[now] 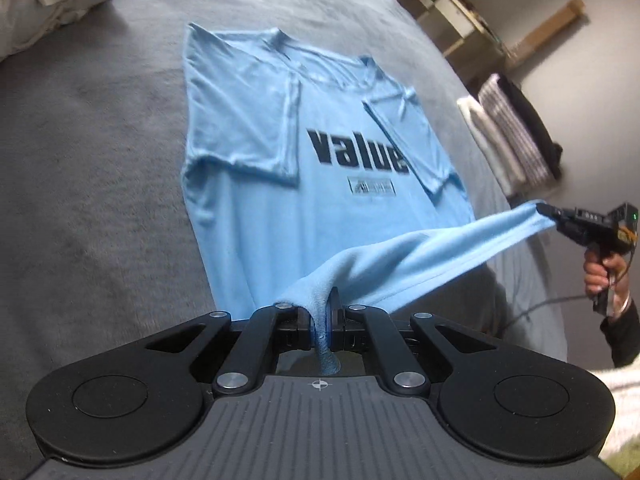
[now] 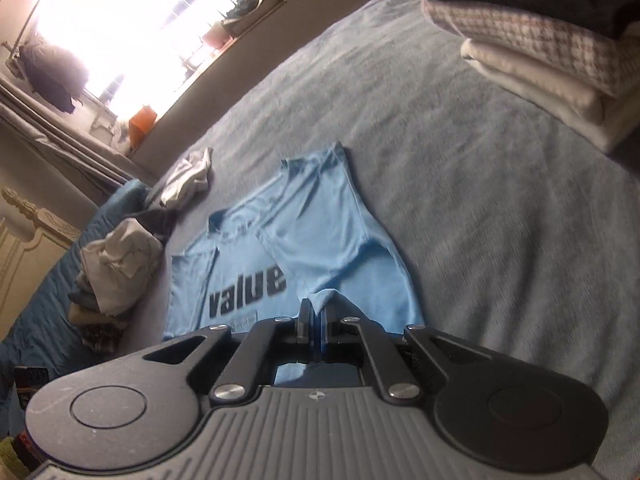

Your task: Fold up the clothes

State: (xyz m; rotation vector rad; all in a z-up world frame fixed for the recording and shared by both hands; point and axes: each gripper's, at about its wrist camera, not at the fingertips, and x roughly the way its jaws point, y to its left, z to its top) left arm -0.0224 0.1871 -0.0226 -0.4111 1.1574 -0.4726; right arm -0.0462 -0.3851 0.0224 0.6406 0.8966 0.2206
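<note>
Shirt (image 1: 256, 128) soft, light, droops between grips | my left gripper (image 1: 320, 312) and right gripper (image 2: 316, 320) jaws clenched on hem corners | best hold, I judge

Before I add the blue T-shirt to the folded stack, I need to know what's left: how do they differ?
The T-shirt is spread flat, sleeves folded in; the stack is compact layered rectangles. The shirt's hem is lifted by the left gripper and right gripper; the stack sits untouched. Both rest on the bed.
</note>
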